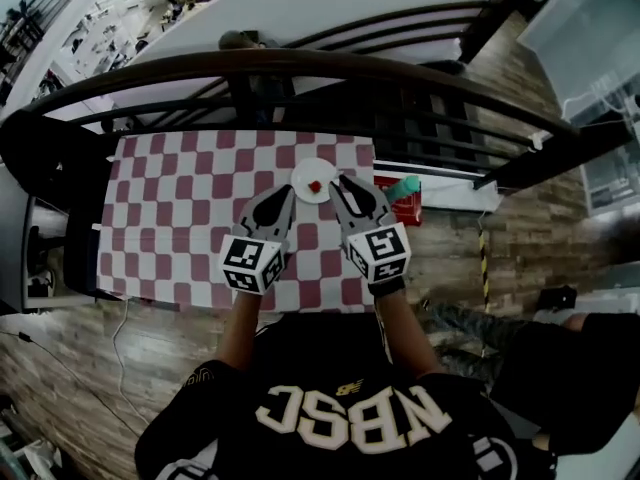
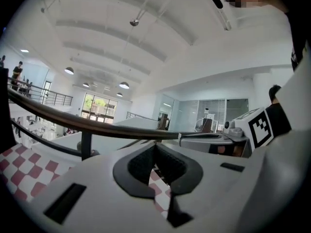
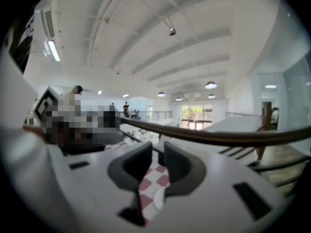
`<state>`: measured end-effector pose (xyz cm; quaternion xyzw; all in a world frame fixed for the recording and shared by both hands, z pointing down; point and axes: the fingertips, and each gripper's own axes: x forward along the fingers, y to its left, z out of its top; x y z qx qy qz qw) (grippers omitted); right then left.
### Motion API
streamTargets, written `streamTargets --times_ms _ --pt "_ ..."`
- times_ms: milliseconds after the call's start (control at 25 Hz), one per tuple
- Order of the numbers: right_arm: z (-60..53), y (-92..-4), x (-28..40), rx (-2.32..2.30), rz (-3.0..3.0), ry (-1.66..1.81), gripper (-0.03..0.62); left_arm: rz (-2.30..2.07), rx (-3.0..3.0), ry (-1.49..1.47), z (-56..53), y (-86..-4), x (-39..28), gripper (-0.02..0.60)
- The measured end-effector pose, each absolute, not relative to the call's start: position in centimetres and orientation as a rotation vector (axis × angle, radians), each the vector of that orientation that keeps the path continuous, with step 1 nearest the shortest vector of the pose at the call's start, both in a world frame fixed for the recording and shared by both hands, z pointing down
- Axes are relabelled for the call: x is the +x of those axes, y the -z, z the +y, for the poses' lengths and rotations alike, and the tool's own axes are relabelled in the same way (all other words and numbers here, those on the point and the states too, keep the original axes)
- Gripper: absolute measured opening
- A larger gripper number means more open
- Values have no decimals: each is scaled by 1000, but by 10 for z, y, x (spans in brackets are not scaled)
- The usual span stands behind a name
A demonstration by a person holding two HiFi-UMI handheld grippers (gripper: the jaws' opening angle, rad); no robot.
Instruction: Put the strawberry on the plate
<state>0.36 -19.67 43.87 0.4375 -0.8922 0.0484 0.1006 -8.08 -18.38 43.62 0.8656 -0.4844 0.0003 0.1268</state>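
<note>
Checked table (image 1: 180,218): strawberry (image 1: 315,186) sits on the plate (image 1: 300,174). Left tool (image 1: 288,192) pressed together, right tool (image 1: 340,182) slightly apart; both empty, beside the plate. Berry likely light, soft, bruisable: pinch gently across its middle.

Dark curved railing (image 1: 300,62) spans the upper frame; wood-plank floor (image 1: 60,388) fills the lower left. Round lamps (image 2: 124,85) hang from a white ceiling (image 2: 194,47).

White "NBSC" lettering on the black shirt (image 1: 350,420).
</note>
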Motion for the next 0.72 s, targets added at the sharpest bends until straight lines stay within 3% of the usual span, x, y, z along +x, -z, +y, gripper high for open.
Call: streamTargets --times_ms 240,720 --pt "-172 -396 25 1549 -2658 -124 20 -1487 2597 36 -174 -402 -67 17" --pt "-142 -397 54 1807 -2520 -149 17 -1463 2605 89 -160 -400 -51 17"
